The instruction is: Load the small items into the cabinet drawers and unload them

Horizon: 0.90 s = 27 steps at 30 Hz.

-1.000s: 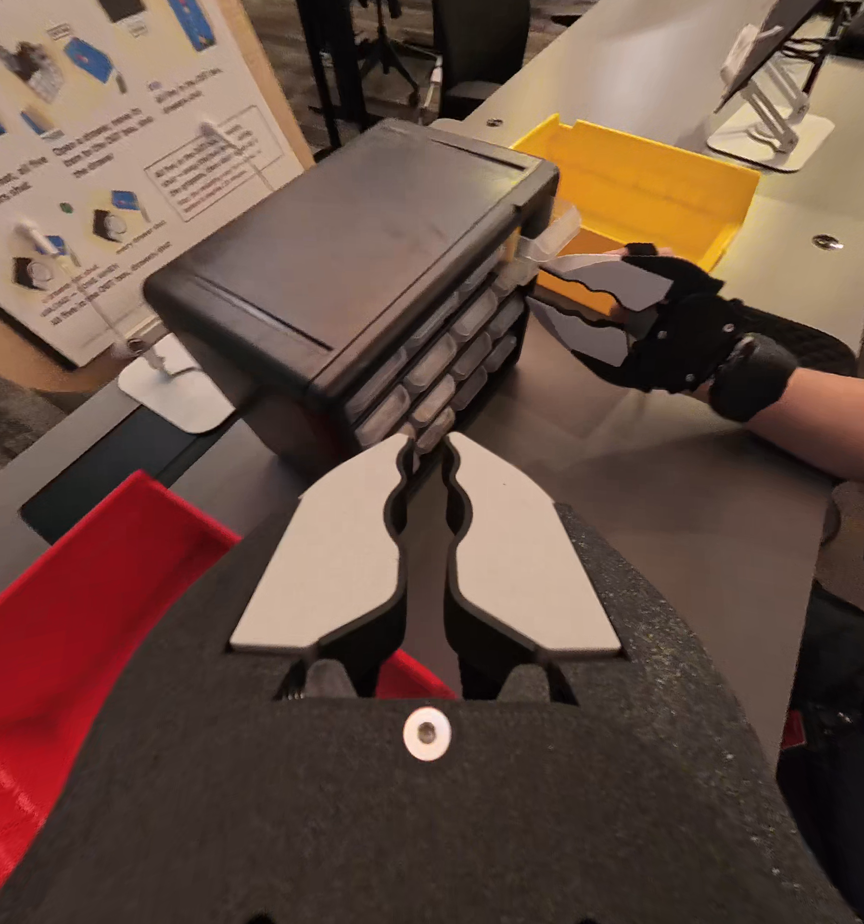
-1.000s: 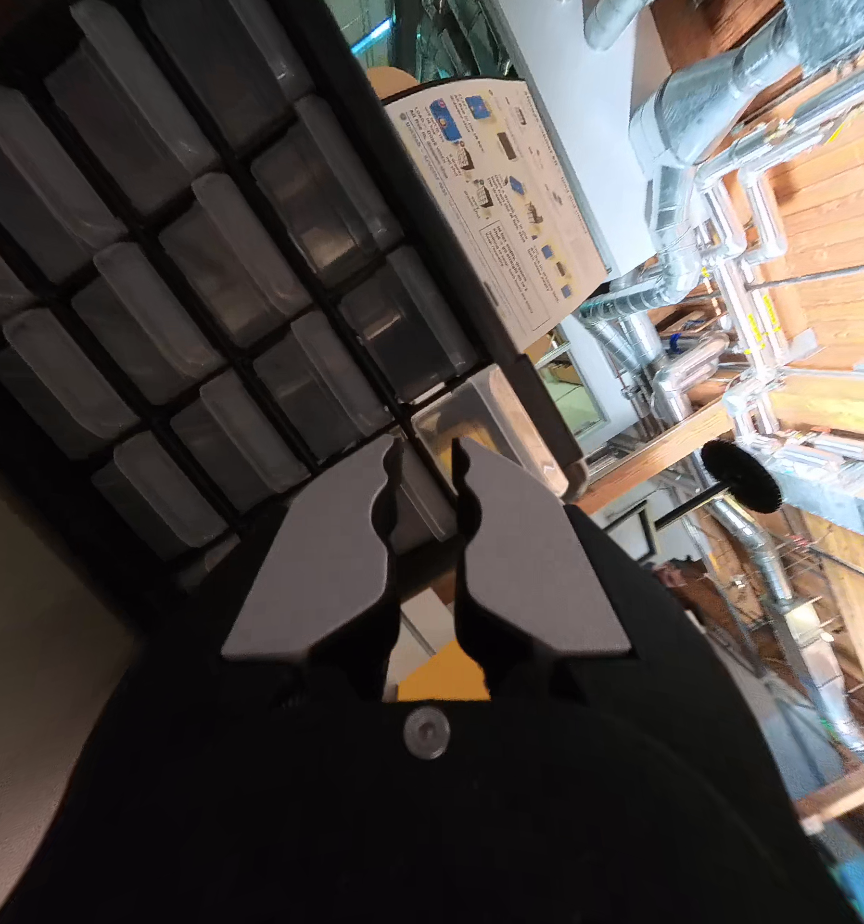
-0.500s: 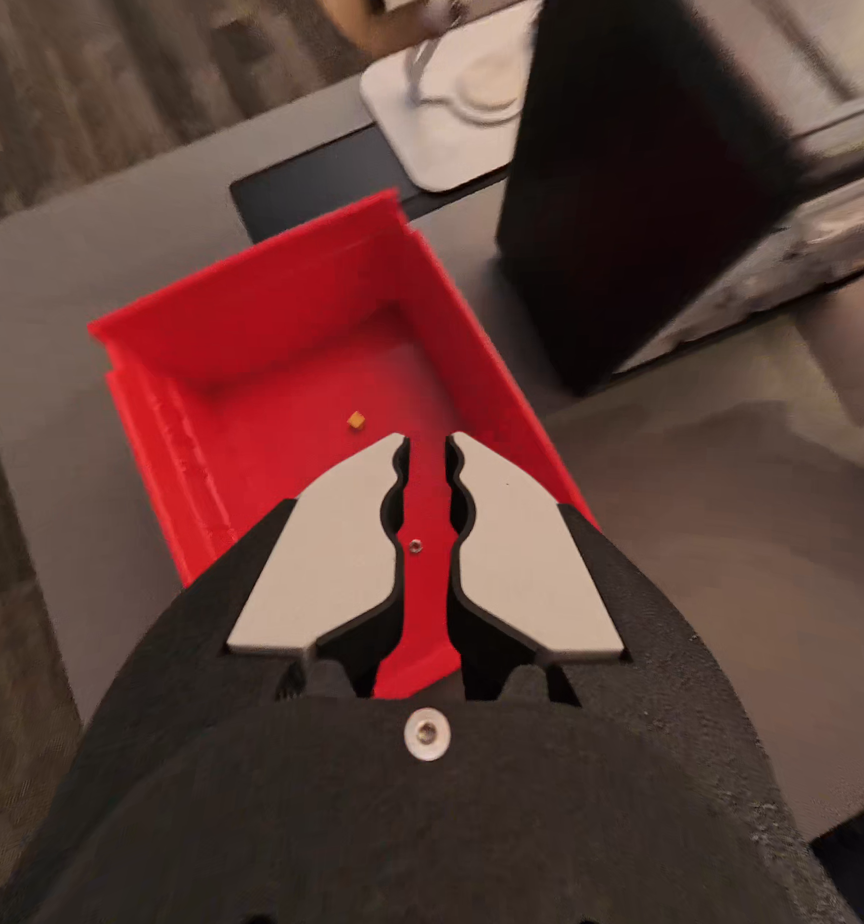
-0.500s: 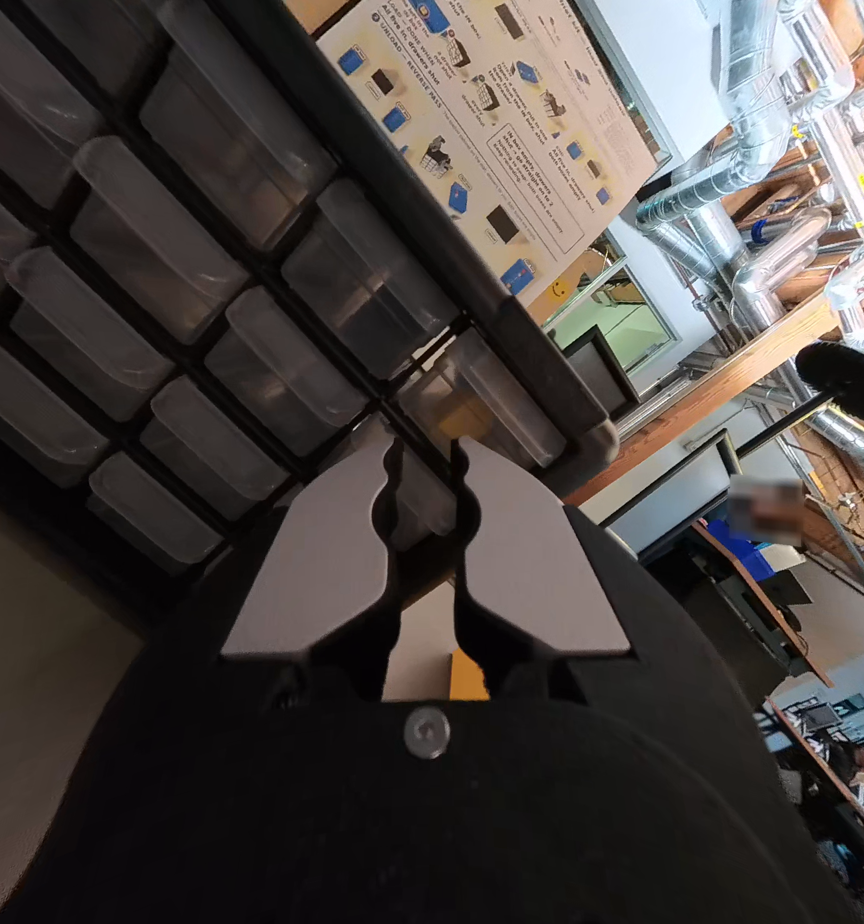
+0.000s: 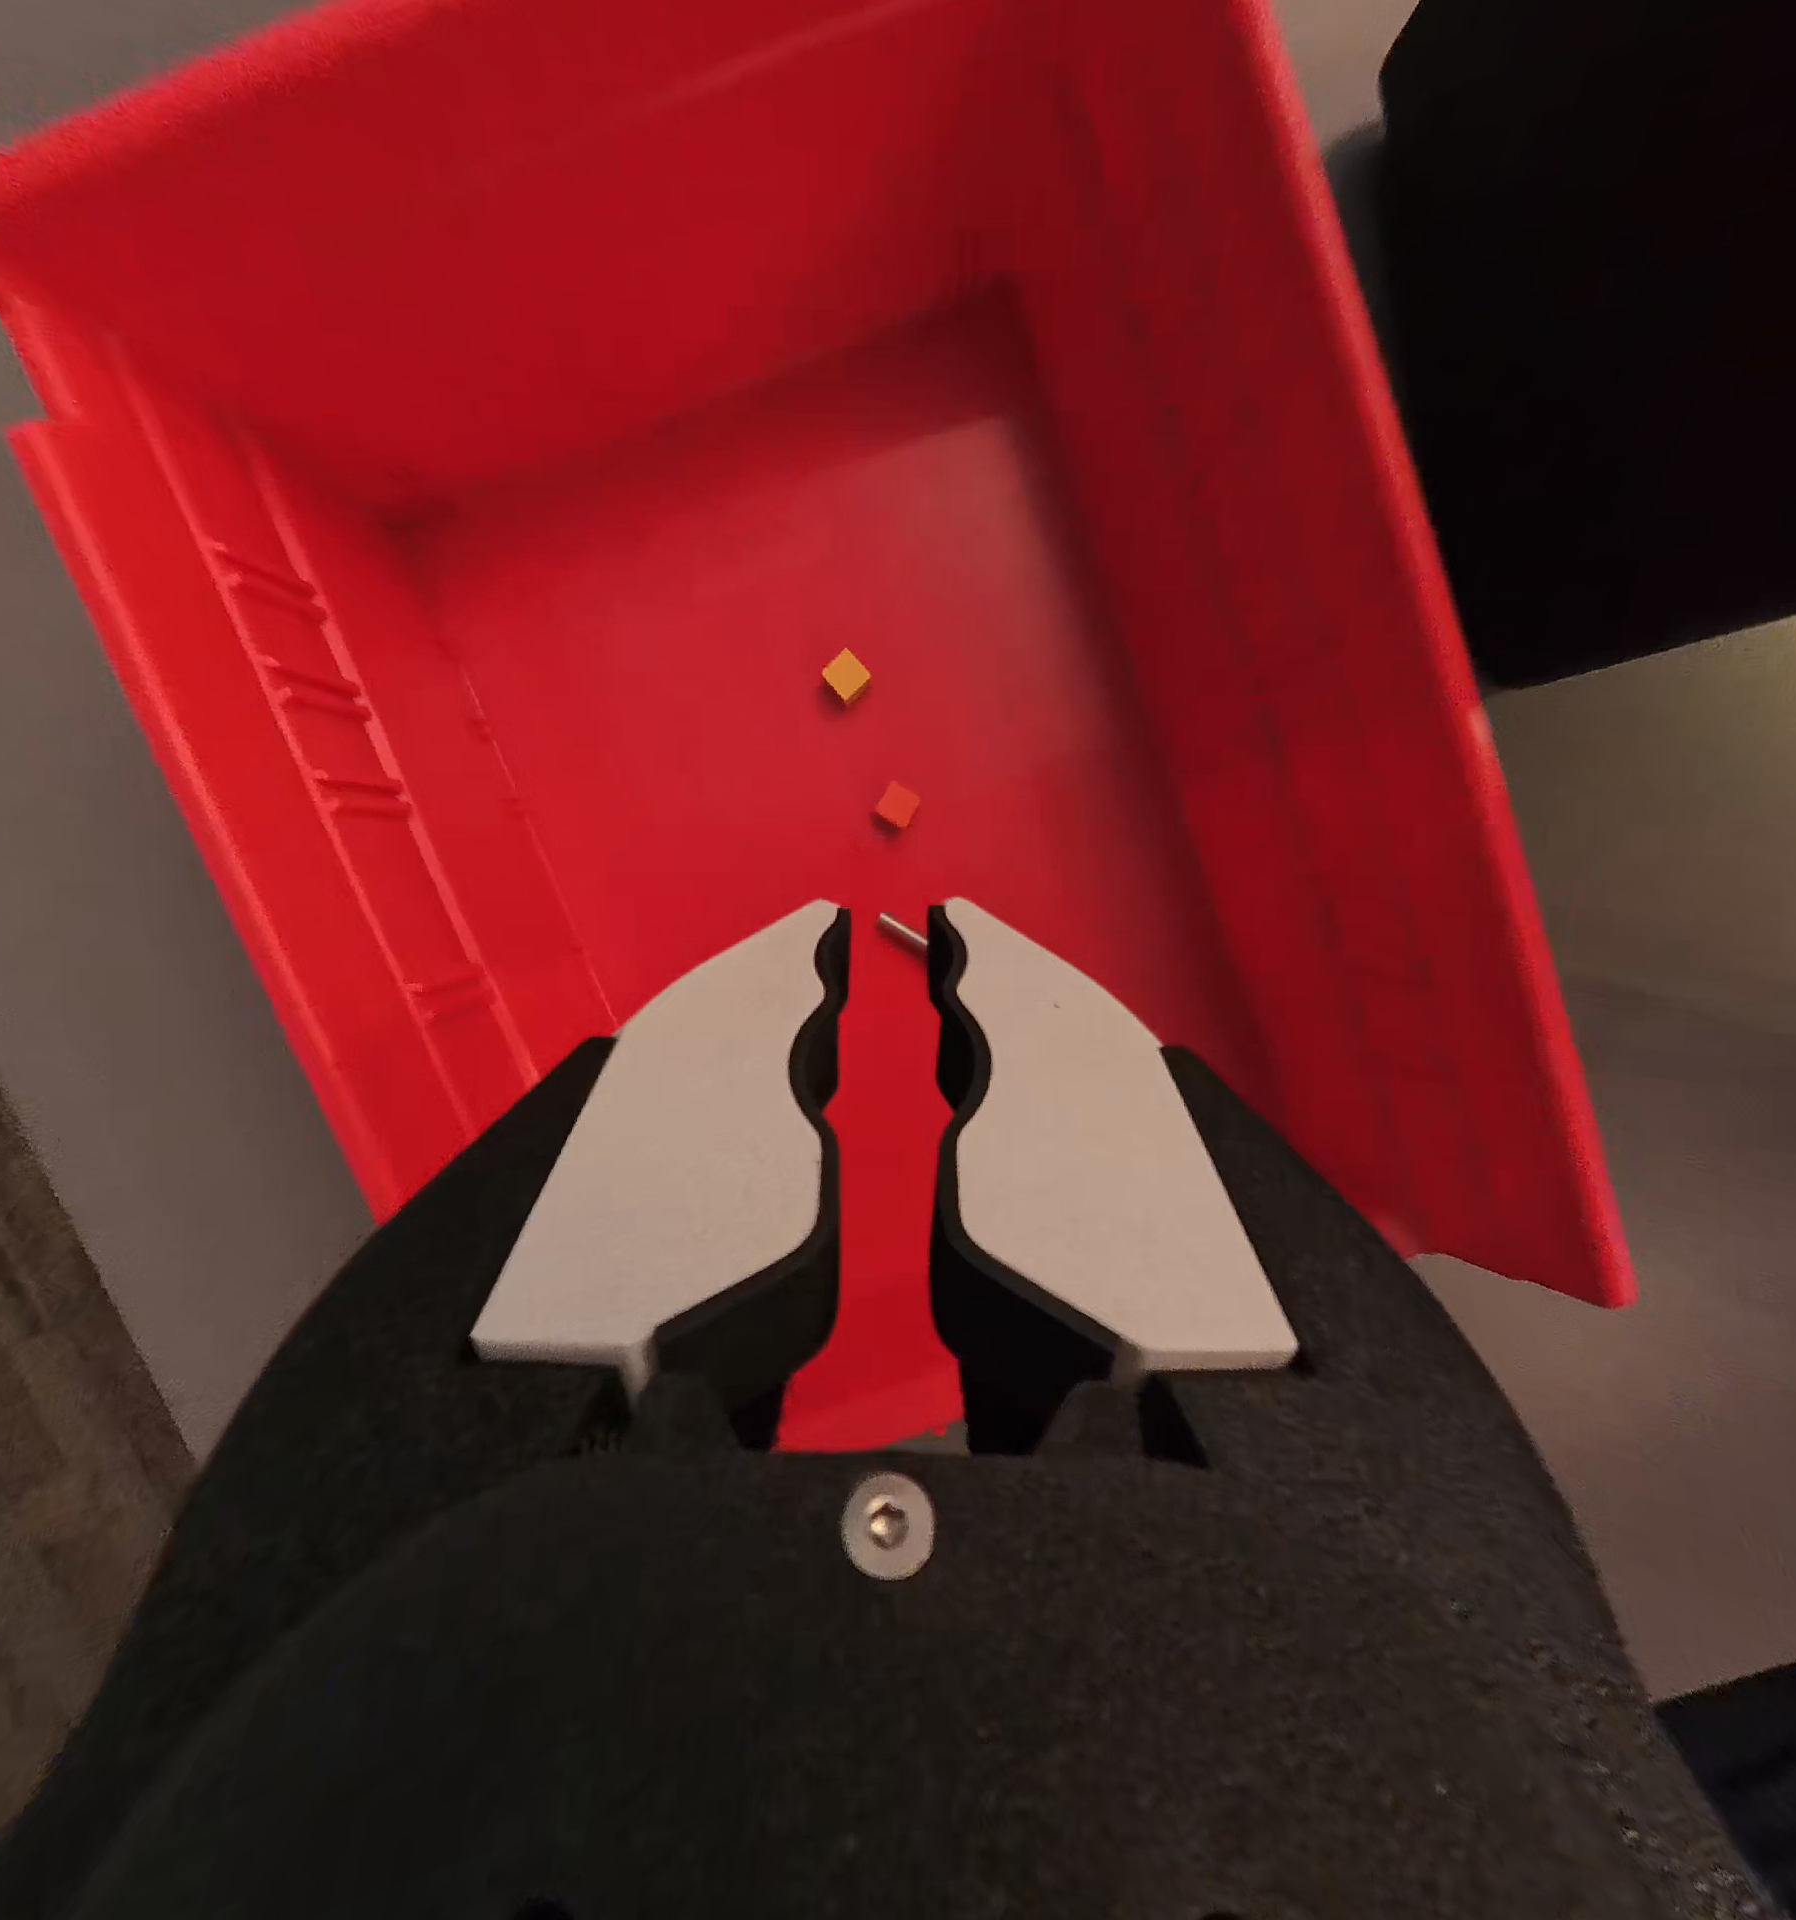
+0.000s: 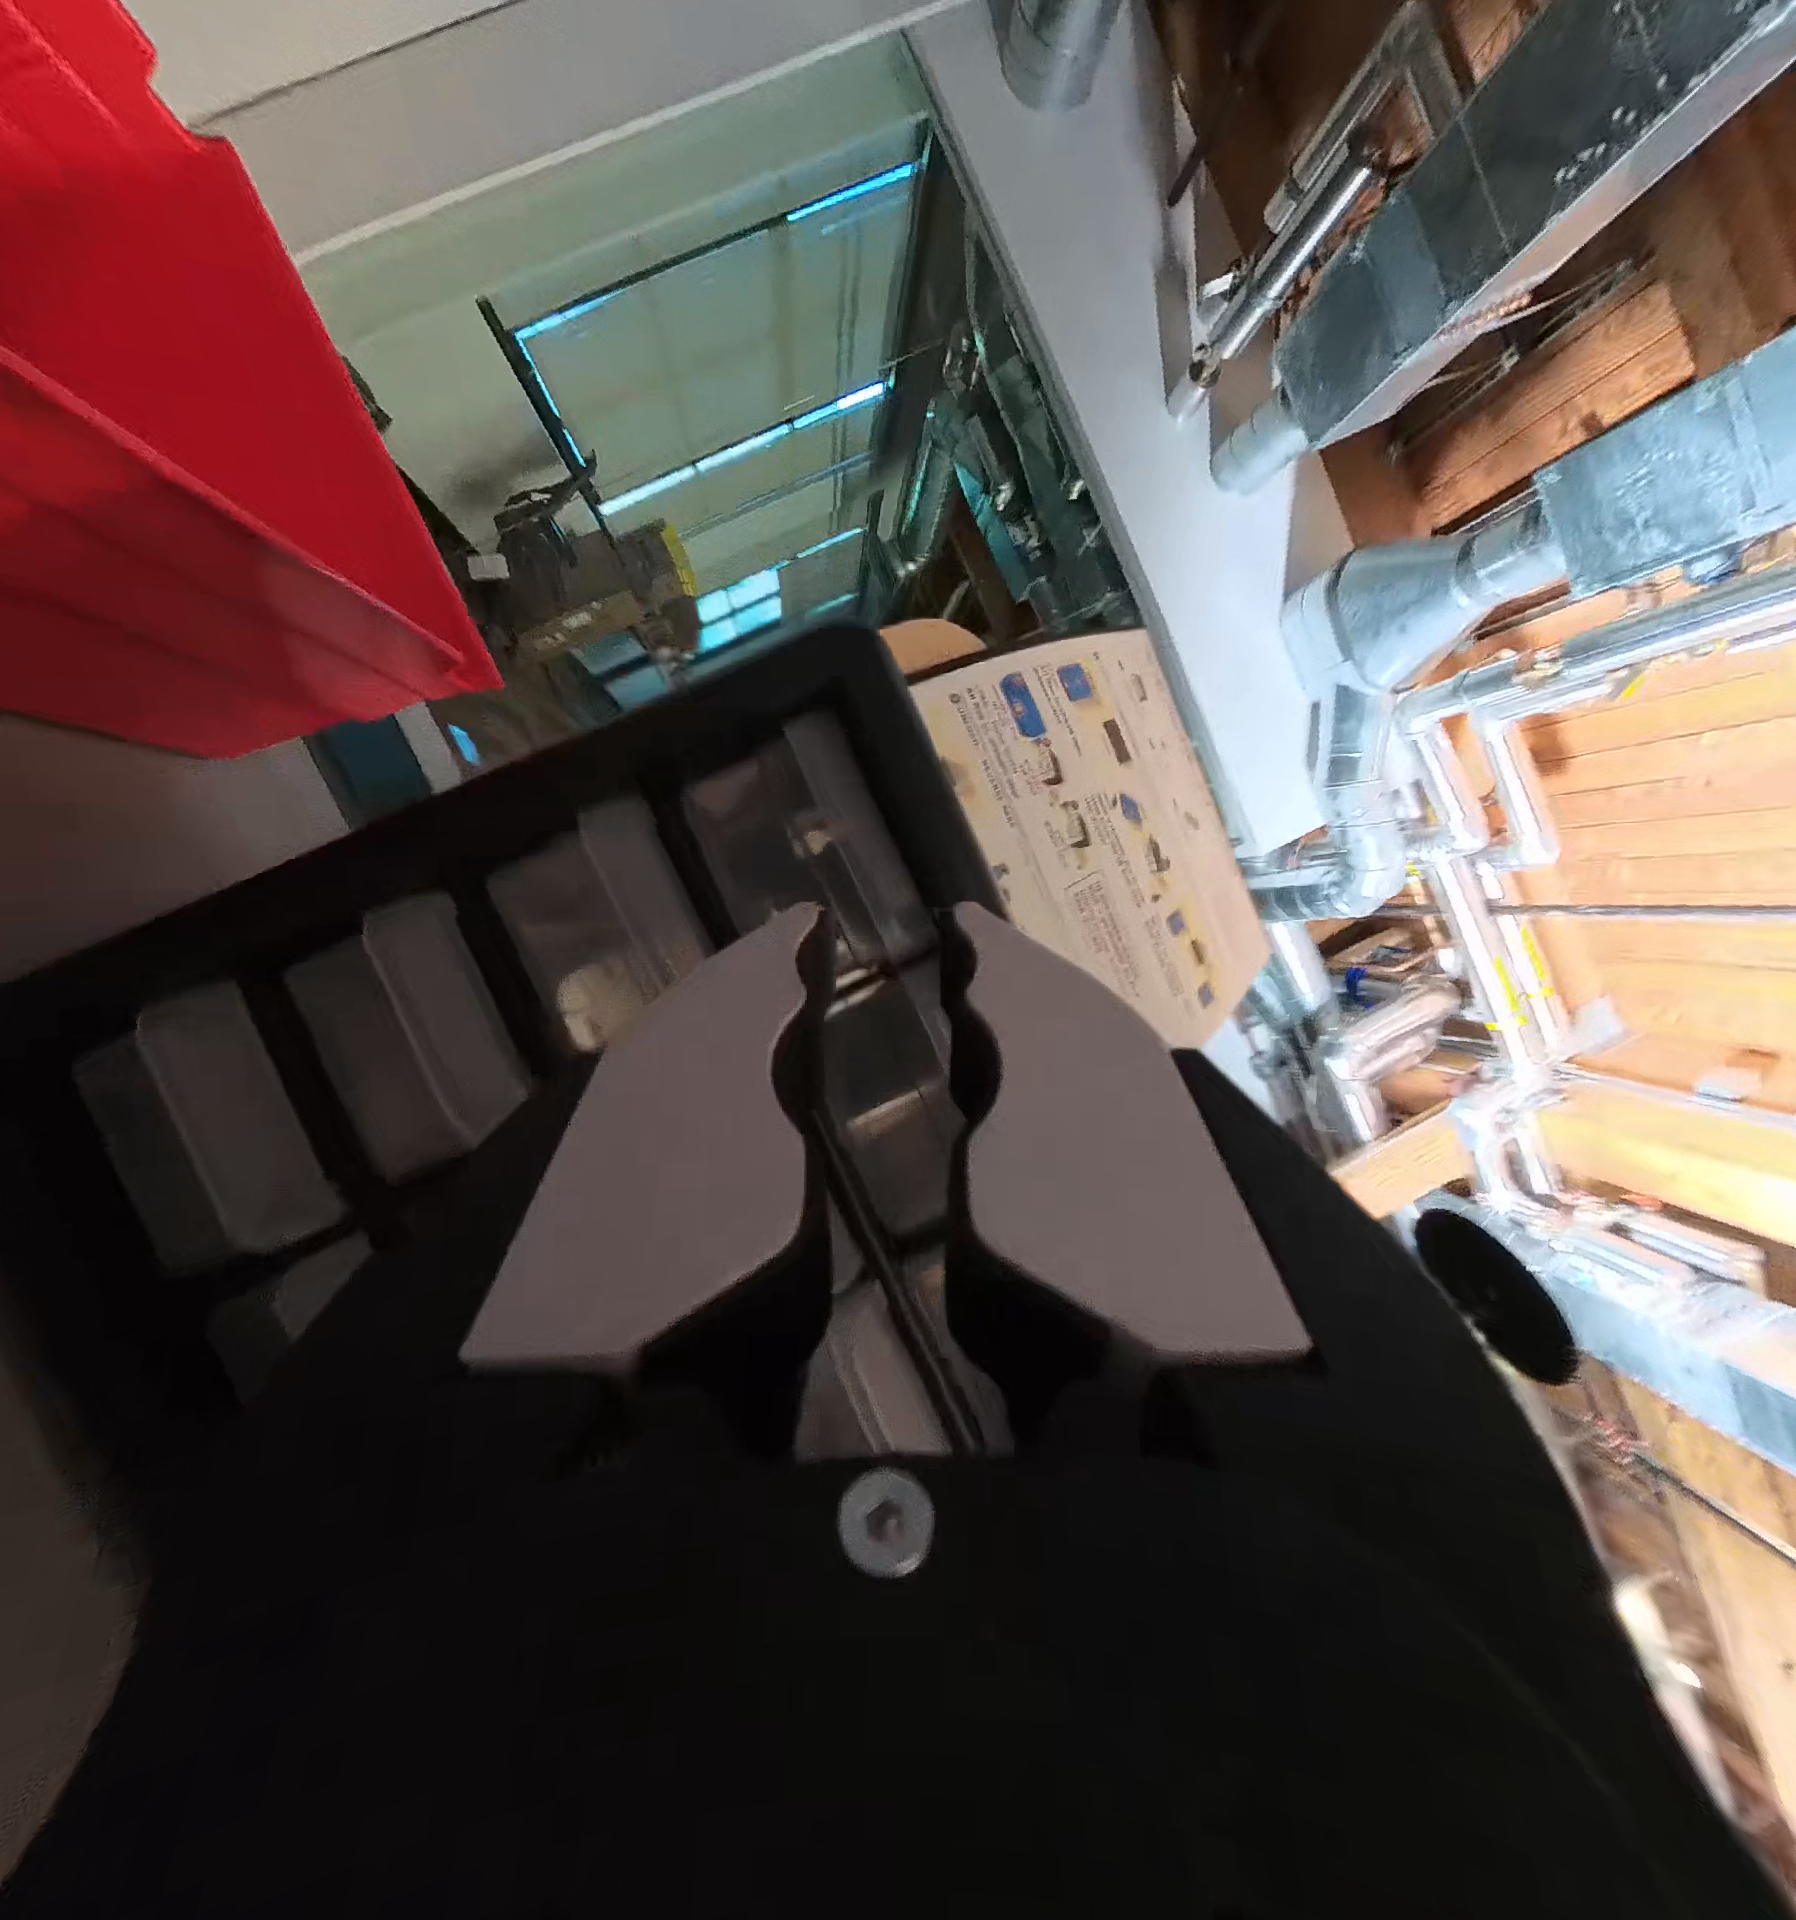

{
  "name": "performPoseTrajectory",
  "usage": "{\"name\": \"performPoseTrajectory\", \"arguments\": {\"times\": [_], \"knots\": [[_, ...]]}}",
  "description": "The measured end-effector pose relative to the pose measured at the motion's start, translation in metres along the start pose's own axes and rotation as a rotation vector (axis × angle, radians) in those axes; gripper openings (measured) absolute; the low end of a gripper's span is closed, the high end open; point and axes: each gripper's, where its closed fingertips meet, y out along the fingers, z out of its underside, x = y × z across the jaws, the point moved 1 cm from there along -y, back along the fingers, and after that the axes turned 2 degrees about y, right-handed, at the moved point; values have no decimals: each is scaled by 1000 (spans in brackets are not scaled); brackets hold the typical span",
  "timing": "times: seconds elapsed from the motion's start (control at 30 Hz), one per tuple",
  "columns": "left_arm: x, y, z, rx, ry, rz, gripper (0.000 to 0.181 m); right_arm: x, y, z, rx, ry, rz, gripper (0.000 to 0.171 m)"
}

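**Left gripper over the red bin, small parts just ahead**

Nearest the left wrist camera, the left gripper points down into the red bin, its fingers set to a narrow gap with nothing between them. Just beyond the tips, nearer the right-hand one, a small metal pin lies on the bin floor. A little farther sits a red cube, and beyond that an orange cube, all apart from one another. The dark side of the cabinet stands just beside the bin's far right wall.

In the right wrist view, the right gripper is close against the cabinet's front, fingers narrowly apart with a clear drawer of the top row just past the tips; whether they pinch its handle I cannot tell. Behind stand an instruction board and ceiling pipes.

The likely next step is picking up one small item. The risk lies in size: the pin is thin and lies flat, so closing fingers may skid over it or flick it aside. The red cube is hard to pick out against the floor, which could lead to a missed grasp.
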Motion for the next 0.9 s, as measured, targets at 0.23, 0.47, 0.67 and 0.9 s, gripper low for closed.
{"name": "performPoseTrajectory", "arguments": {"times": [0.23, 0.47, 0.67, 0.9], "knots": [[8, 8, 1, 12, -41, 21, 13, 9, 28, 5, 16, -103, 87, 18], [-3, 24, -3, 42, 7, 75, 12, 2, 21, 0, -49, -139, 129, 8], [-5, 52, -10, 64, 22, 69, 18, 1, -3, -19, -108, -177, 111, 8], [1, 86, -19, 78, 4, -2, 14, -2, -28, -37, -156, -184, 94, 7]]}}
